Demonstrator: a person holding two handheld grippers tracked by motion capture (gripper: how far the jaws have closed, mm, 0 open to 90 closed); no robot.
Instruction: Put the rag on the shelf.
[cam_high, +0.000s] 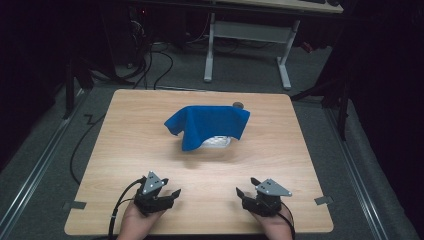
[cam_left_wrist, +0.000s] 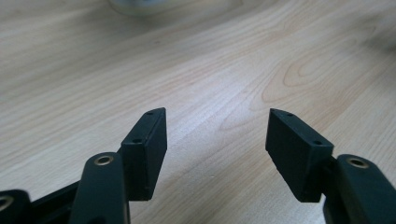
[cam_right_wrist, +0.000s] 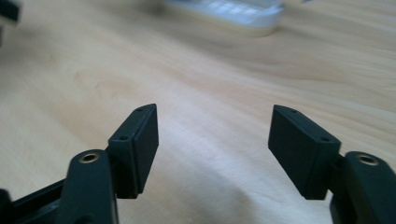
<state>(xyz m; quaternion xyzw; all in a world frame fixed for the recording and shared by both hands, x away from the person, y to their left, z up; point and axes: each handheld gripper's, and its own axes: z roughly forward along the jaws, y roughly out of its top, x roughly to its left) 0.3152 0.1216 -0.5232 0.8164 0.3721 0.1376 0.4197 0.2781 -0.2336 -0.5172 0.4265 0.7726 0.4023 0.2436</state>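
Both tools, L (cam_high: 170, 192) & R (cam_high: 246, 191), were held agape, empty; cloth (cam_high: 210, 124) was judged next to be gripped.

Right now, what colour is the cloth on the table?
Blue, all one colour. The cloth shows best in the high view.

Draped over most of a white container (cam_high: 218, 141) at the middle of the wooden table (cam_high: 125, 150) by a blue cloth (cam_high: 210, 124), with only the near rim exposed and the contents unreadable. Half concealed behind the cloth's far right corner, a small dark round object (cam_high: 238, 105), too small to identify. Blurred and cropped at the top edge of the right gripper view, the white container's rim (cam_right_wrist: 243, 14). Cut off at the bottom edge of the high view, both hands behind the grippers.
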